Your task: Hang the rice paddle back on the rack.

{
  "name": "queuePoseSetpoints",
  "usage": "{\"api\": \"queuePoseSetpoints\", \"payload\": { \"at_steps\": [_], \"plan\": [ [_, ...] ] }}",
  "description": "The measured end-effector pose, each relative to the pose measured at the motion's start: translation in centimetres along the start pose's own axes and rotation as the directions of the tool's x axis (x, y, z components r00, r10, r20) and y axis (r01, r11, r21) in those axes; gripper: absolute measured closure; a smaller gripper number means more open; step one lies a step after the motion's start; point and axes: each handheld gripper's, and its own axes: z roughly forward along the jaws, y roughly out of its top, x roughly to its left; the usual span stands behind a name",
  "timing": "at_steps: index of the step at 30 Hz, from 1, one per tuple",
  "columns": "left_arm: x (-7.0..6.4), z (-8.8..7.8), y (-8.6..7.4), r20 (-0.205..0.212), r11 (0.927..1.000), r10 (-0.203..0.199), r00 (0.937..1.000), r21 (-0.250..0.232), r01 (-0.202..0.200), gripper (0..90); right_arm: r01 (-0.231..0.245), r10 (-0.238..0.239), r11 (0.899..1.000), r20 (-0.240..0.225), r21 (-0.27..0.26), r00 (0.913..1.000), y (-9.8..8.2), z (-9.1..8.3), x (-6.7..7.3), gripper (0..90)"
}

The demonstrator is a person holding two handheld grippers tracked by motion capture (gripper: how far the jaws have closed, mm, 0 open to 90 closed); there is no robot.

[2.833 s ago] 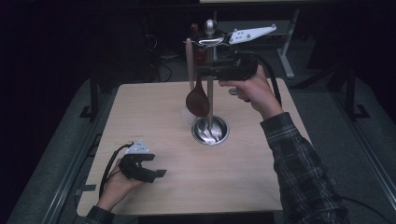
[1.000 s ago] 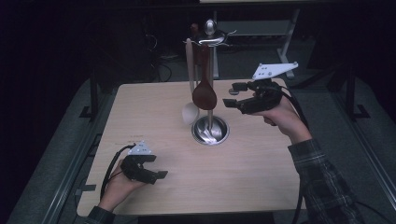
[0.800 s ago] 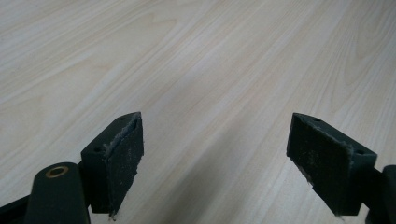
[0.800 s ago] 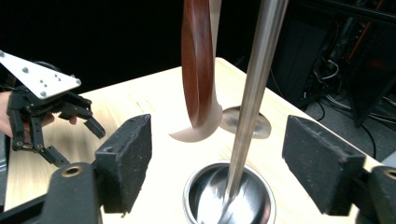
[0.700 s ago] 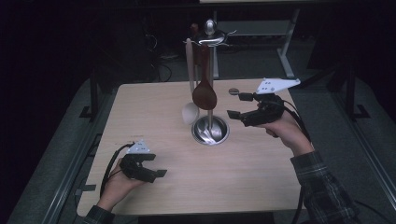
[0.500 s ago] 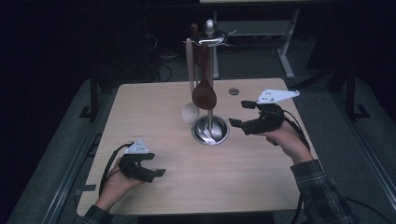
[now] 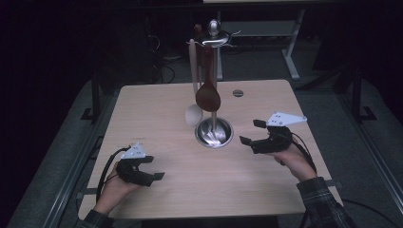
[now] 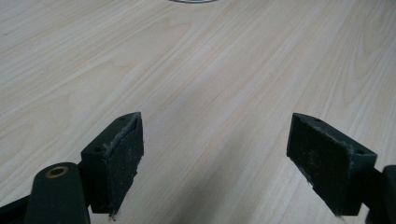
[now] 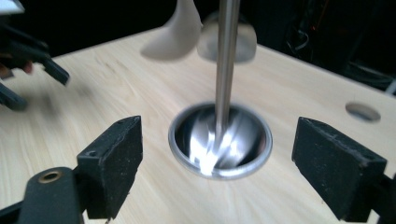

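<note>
A steel utensil stand (image 7: pixel 214 133) rises from a round base at the table's middle. From its top hooks hang a dark brown wooden spoon (image 7: pixel 207 97) and a pale spoon (image 7: pixel 193 115). My right gripper (image 7: pixel 250 132) sits low, just right of the base, and points at it. Its jaws have just been opening and stand wide with nothing between them. In the right gripper view (image 9: pixel 217 163) the base (image 9: pixel 219 140) and pole (image 9: pixel 225 60) lie ahead, apart from the pads. My left gripper (image 7: pixel 154 167) rests open near the front left, over bare wood (image 8: pixel 217 158).
The light wooden table (image 7: pixel 157 109) has a round cable hole (image 7: pixel 238 93) behind the stand. Dark floor and table legs surround it. In the right gripper view the pale spoon (image 9: pixel 175 30) hangs above the base, and the other gripper (image 9: pixel 23 51) shows far left.
My right hand has come down and toward the near side, from level with the hanging spoons to low beside the stand's base. The left hand has kept still.
</note>
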Motion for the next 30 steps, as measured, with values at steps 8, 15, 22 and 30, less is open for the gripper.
{"api": "queuePoseSetpoints", "payload": {
  "at_steps": [8, 15, 22, 30],
  "plan": [
    [0.2, 0.0, -0.2, -0.011, 0.9999, 0.012, 0.9999, 0.006, -0.012, 18.4, -0.046, 0.045, 0.997, 0.017, 0.061, 0.9988, -3.4, 0.2, 0.1, 14.0],
    [0.1, 0.1, -0.2, -0.014, 1.0000, 0.001, 0.9999, 0.003, -0.001, 18.4, -0.075, 0.073, 0.994, 0.022, 0.081, 0.9971, -5.4, 0.0, 0.3, 13.9],
    [0.1, 0.2, -0.3, -0.012, 1.0000, -0.003, 0.9999, 0.007, 0.003, 18.4, -0.101, 0.097, 0.987, 0.035, 0.126, 0.9947, -7.5, -0.6, 0.3, 13.5],
    [-0.2, 0.8, -0.4, -0.006, 0.9996, 0.007, 1.0000, 0.028, -0.007, 18.4, -0.127, 0.115, 0.979, 0.079, 0.158, 0.9902, -9.4, -1.9, 0.0, 13.5]
  ]
}}
